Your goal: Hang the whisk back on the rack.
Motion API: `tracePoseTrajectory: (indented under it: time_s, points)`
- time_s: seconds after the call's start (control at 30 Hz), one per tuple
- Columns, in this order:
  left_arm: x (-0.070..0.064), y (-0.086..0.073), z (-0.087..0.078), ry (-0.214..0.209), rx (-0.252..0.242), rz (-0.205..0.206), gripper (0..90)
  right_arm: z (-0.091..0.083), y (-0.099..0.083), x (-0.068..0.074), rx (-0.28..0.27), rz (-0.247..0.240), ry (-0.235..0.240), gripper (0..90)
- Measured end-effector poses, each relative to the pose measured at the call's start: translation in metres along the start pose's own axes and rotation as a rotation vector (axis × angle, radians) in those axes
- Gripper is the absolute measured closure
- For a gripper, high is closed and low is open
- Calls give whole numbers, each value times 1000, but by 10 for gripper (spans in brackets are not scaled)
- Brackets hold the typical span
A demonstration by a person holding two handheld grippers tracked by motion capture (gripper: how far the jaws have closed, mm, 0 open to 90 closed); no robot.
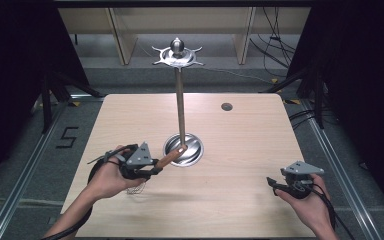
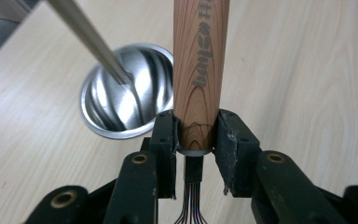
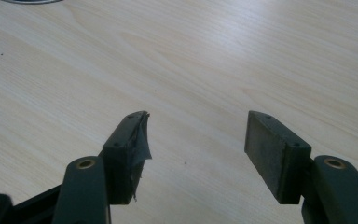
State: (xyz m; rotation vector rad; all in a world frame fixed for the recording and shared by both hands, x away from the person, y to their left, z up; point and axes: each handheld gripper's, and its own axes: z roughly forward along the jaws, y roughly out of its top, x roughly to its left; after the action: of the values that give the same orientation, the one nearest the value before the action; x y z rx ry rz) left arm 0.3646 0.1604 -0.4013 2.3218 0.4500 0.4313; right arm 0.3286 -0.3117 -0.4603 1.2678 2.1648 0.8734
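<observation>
Surface: pale wood-grain table [image 1: 240, 165], with a small dark grommet [image 1: 226, 106] near its far edge; dark floor, cables and shelving beyond.

Item 1 — metal stand [image 1: 180, 100]: a thin upright rod rising from a round polished base dish [image 1: 192, 150] at the table's middle, topped by a spiked hook crown [image 1: 178, 56] with a ball finial.

Item 2 — wooden handle [image 2: 199, 79]: a cylindrical, reddish-grained piece with printed lettering along its side. It is clamped at its near end in the left gripper [image 1: 152, 167]; both jaws press its sides, and fine wires hang beneath the butt in the left gripper view. Its long axis runs forward and to the right from the gripper, the far tip reaching over the dish rim, just beside the foot of the rod.

Item 3 — right gripper [image 1: 280, 186]: jaws spread wide, nothing between them, over bare table near the right front, well apart from the stand.

Note: the left hand is the nearer — the stand lies ahead and right of it. Judged likely: the handle must rise towards the crown, high above its tip.
</observation>
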Motion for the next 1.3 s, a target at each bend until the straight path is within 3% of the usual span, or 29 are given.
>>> tracePoseTrajectory:
  time_s: [0.07,0.1,0.17,0.2,0.23,0.3,0.43,0.47,0.5,0.67,0.8,0.83,1.13,1.27,1.3]
  points:
    - [4,-4,-8,25,-51,-56,691,-1,1,-2,4,-24,-2,400]
    - [7,-8,-14,44,-95,-108,691,0,0,0,7,5,5,400]
    - [9,-10,-17,47,-107,-119,691,0,0,0,6,4,5,400]
    - [9,-12,-18,61,-139,-158,691,0,0,1,7,5,4,400]
    - [12,-13,-21,64,-139,-156,691,0,0,1,12,6,4,400]
    - [13,-16,-24,90,-188,-219,692,0,1,-1,9,-17,1,400]
    - [15,-21,-32,105,-264,-282,691,0,1,-1,8,-17,0,400]
    - [15,-21,-32,105,-264,-282,691,0,1,-1,8,-17,0,400]
    - [14,-21,-35,114,-299,-316,691,0,1,-1,4,-11,1,400]
    - [13,-19,-43,129,-345,-342,691,-1,1,-2,0,-19,-4,400]
    - [11,-15,-49,139,-381,-356,691,-2,2,0,9,7,-1,400]
    - [10,-11,-52,147,-395,-355,691,-1,1,-1,-5,-19,-5,401]
    - [9,-3,-61,177,-431,-375,691,-2,2,0,7,7,-2,401]
    - [11,0,-64,190,-443,-395,691,1,1,-3,-25,-44,11,401]
    - [12,1,-66,196,-449,-406,691,0,1,-1,-8,-10,8,401]
